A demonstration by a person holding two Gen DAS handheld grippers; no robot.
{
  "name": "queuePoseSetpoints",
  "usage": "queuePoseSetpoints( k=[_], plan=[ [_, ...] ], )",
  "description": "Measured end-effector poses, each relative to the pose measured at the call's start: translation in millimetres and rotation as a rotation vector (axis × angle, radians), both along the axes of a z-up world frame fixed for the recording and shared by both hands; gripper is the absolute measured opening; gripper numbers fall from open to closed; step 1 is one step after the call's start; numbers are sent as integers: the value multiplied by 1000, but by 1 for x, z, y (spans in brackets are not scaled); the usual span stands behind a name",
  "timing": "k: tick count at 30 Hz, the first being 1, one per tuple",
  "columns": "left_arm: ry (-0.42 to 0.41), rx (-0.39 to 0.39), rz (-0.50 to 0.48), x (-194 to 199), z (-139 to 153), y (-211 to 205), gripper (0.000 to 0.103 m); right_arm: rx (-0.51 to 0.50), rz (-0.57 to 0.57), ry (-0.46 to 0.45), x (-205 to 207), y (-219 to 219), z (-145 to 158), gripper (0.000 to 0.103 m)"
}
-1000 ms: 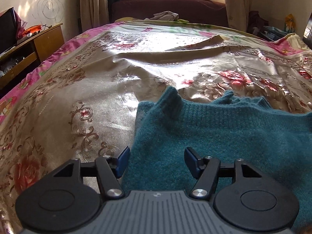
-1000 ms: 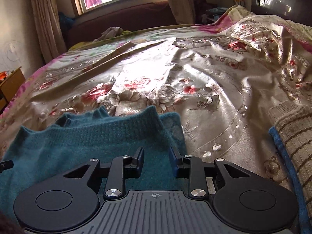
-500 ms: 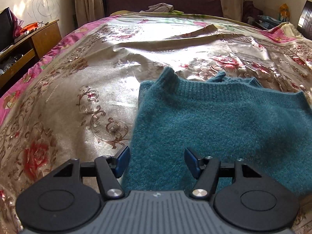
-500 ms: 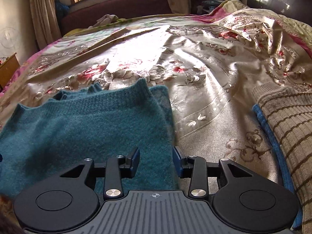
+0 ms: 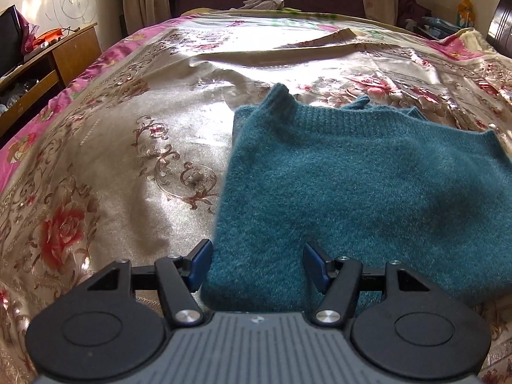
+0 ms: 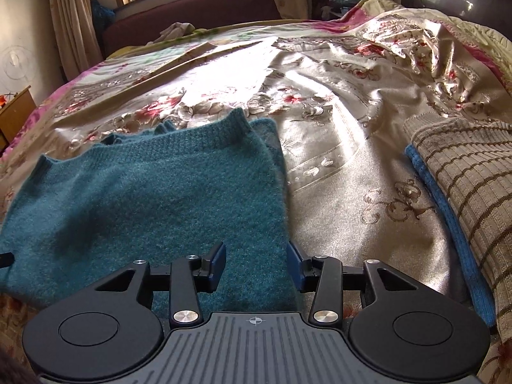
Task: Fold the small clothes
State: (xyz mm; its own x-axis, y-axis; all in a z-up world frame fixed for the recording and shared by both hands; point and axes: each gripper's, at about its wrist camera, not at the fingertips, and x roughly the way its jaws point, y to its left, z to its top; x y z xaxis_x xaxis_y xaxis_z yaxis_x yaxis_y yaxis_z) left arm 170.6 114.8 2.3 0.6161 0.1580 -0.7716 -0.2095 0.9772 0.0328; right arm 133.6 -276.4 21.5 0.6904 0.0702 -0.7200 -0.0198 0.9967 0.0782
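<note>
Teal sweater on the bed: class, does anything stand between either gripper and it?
Nothing visible does. The left gripper and the right gripper both sit open right at the near edge of the teal sweater. The striped knit lies apart, off to the right on the bedspread.

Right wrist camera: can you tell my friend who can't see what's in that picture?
A fuzzy teal sweater lies folded on a shiny flowered bedspread, with the open right gripper over its near right edge. A striped beige knit lies at the right.
</note>
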Motion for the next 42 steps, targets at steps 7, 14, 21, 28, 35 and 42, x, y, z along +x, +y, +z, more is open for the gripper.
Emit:
queuePoseSetpoints(
  k=[7, 14, 21, 28, 35, 42],
  plan=[
    [-3, -7, -3, -9, 0, 1, 67, -33, 10, 1, -10, 4, -3, 43],
    [5, -21, 2, -13, -2, 3, 67, -40, 1, 12, -12, 3, -5, 45],
    [11, -24, -1, -23, -3, 1, 68, -40, -4, 21, -19, 3, -6, 46],
    [29, -22, -4, -35, -4, -6, 74, -40, 1, 12, -27, 4, -4, 49],
    [65, -22, -33, -51, -10, -20, 74, -16, 6, 12, -38, 1, -5, 49],
    [83, -23, -58, -67, -16, -36, 74, 16, 15, 32, -50, -1, -12, 50]
  ],
)
